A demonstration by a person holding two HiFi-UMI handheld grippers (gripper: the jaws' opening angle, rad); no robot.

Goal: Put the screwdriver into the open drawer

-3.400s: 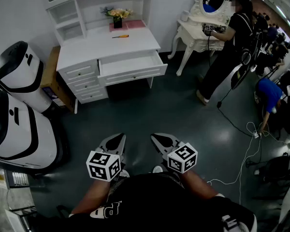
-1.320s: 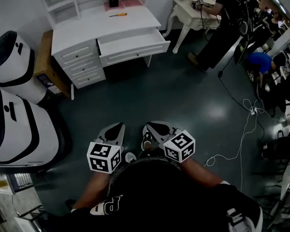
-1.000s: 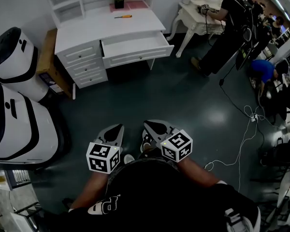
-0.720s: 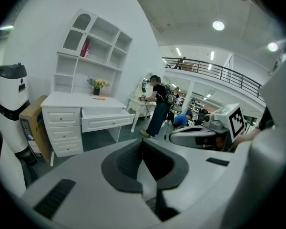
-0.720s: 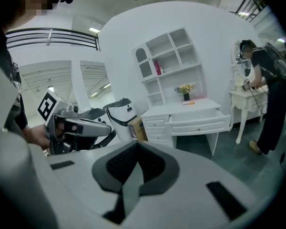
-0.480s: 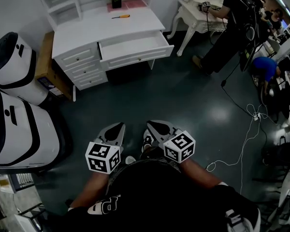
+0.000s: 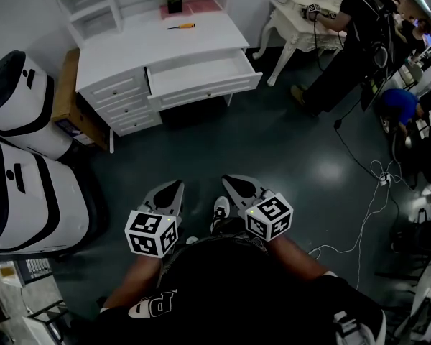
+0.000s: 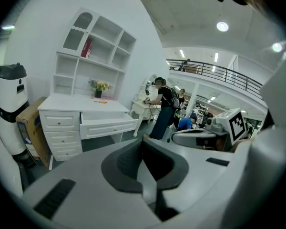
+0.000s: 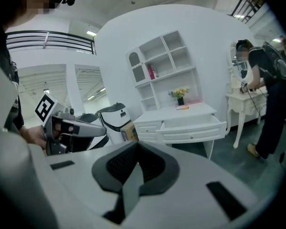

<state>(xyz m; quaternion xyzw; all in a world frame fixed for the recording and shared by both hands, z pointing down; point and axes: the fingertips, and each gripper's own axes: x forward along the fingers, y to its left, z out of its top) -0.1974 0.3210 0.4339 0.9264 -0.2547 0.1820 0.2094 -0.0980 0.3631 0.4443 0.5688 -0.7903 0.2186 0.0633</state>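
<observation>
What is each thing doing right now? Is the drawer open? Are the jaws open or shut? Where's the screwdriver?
screwdriver: lying flat on the desk, not held
big drawer: pulled open
small side drawers: all closed
flower vase: standing upright at the back of the desk
left gripper: jaws shut, holding nothing
right gripper: jaws shut, holding nothing

Only a white print resembling a letter P (image 7: pixel 156 305) shows, on the black shirt (image 7: pixel 237 286) at lower centre of the head view; nothing else is legible.
</observation>
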